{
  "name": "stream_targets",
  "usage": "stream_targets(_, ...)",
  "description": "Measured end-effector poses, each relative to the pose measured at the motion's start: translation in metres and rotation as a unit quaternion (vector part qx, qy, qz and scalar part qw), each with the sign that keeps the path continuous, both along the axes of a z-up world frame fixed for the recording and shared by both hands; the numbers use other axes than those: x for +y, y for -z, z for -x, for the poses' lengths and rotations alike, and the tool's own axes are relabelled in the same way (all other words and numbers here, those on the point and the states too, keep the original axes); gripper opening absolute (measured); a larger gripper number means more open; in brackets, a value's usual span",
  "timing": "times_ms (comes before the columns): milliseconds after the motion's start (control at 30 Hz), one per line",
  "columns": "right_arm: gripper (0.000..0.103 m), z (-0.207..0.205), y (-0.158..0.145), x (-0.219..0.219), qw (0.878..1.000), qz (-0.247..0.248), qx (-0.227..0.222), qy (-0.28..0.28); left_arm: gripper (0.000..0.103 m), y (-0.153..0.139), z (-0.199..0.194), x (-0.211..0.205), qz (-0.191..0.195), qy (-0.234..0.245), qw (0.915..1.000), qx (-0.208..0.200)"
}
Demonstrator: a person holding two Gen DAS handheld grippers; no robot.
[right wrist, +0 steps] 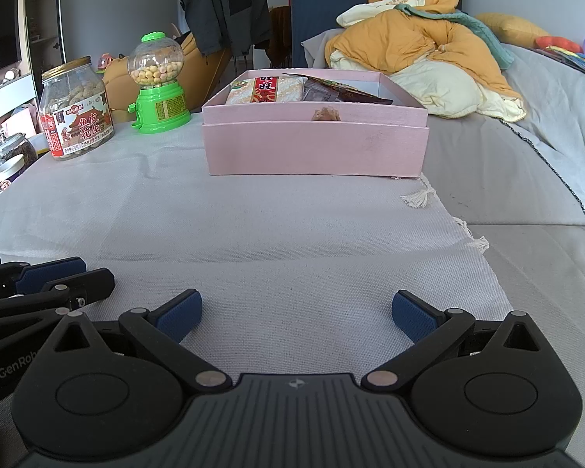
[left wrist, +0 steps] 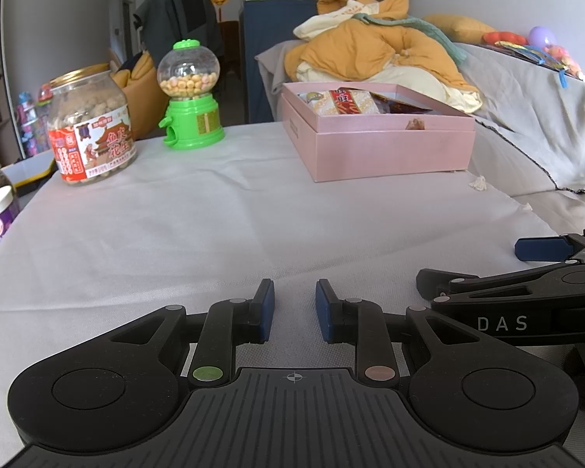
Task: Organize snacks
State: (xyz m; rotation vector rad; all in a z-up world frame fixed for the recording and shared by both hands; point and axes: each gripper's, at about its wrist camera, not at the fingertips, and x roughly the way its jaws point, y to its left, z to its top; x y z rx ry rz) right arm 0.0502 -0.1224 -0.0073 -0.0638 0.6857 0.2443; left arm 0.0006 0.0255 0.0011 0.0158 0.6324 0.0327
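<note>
Left to right on the white cloth (right wrist: 277, 234):

- Far left edge: two small jars (right wrist: 7, 163), partly cut off, contents unclear.
- Peanut jar (left wrist: 91, 126), gold lid, red/white label, upright, back left.
- Green candy dispenser (left wrist: 190, 95) just right of the peanut jar, apart from it, upright, globe about half full of small balls.
- Pink box (right wrist: 315, 134), open top, back centre-right, near the cloth's right edge. Inside: a red/white snack pack (right wrist: 267, 89) on the left, a dark wrapper (right wrist: 339, 93) beside it to the right. Small brown mark on the front rim; can't tell what it is.
- Behind the box: heap of orange and cream bedding (right wrist: 421, 50) on grey sofa cover (right wrist: 526, 148).

Grippers, both low over the near end of the cloth, side by side, holding nothing:

- Left gripper (left wrist: 295, 310): fingers nearly together, narrow gap between the blue pads (left wrist: 267, 308), nothing in the gap.
- Right gripper (right wrist: 296, 316): fingers spread wide, pads (right wrist: 413, 318) well apart, bare cloth between.

Snacks are in the box and well apart from both grippers; the jars and dispenser stand outside it to the left.
</note>
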Motion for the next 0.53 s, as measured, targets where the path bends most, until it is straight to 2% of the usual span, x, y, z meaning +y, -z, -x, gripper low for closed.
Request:
stream_targets(300,0.103,0.0000,0.0000,0.0001,1.000,0.000,0.000,0.000,0.027,0.0000,0.0000,-0.0007,0.001,0.000,1.0000,0.000)
stream_targets(533,0.103,-0.0001,0.0000,0.0002,1.000,0.000,0.000,0.000,0.027,0.0005,0.0010,0.0029,0.015,0.001,0.9999,-0.001)
